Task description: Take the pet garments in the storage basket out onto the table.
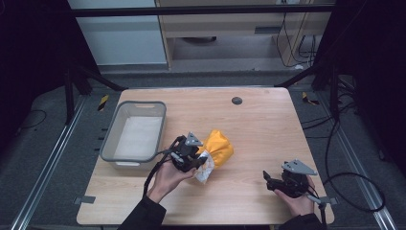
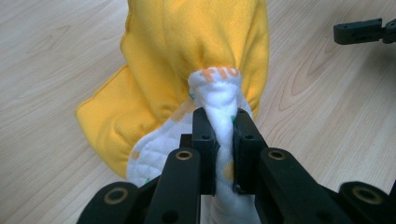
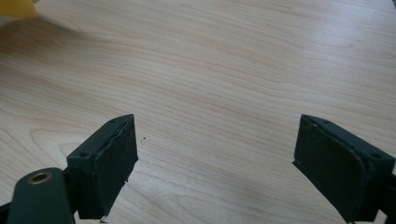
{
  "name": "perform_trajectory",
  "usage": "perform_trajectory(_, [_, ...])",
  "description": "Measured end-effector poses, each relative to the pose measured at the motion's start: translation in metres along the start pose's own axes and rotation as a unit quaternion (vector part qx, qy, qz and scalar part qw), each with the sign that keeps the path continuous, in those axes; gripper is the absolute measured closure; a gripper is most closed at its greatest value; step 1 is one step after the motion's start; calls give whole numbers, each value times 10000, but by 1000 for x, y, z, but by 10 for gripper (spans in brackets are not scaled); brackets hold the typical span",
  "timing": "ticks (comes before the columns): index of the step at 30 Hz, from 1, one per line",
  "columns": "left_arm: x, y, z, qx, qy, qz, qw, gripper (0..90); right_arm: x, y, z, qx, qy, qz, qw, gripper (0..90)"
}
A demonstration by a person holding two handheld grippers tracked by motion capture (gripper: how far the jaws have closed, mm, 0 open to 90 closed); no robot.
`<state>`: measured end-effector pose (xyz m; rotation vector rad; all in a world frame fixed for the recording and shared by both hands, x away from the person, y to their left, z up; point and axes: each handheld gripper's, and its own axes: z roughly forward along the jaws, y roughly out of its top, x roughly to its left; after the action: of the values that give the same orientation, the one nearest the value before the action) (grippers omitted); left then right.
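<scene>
My left gripper (image 2: 225, 140) is clamped on a bunched fold of the yellow cloth (image 2: 196, 51), pinching its white quilted lining (image 2: 219, 100) where the fabric gathers into a neck. In the high view the cloth (image 1: 219, 148) lies on the bench (image 1: 258, 129) near the middle, just right of the grey bin (image 1: 111, 139), with my left gripper (image 1: 194, 160) at its near end. My right gripper (image 3: 215, 163) hangs with its jaws spread wide over bare wood and nothing between them; from above it (image 1: 277, 184) sits well apart from the cloth, toward the near right corner.

I judge the step in hand to be carrying the cloth over to the bin. To do it well, I should keep the pinch firm, because the fold between the jaws is thick and soft and could creep out if I ease off. I'd lift straight up first so the loose yellow part clears the bench, then swing left across the rim rather than dragging it. The bulk will hang below my jaws, so I want enough height for the trailing end not to catch the bin's near wall. The right gripper can stay aside, ready to tuck in any hanging edge.
</scene>
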<state>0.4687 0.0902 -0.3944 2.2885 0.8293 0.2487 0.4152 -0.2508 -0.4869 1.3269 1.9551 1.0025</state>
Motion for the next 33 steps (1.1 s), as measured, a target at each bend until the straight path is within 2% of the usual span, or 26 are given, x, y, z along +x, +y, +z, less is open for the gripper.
perform_trajectory(16, [-7, -7, 28, 150, -183, 60, 9997, 820, 0, 0, 0, 0, -20, -32, 10000, 130])
perform_trajectory(19, [-9, -8, 33, 178, -249, 166, 9994, 817, 0, 0, 0, 5, -19, -30, 10000, 130])
perform_trajectory(23, [-11, -9, 38, 217, -286, 191, 9992, 812, 0, 0, 1, 10, -22, -44, 10000, 128])
perform_trajectory(33, [-13, -14, 49, 294, -286, 271, 9988, 773, 0, -1, 1, 15, -24, -41, 10000, 126])
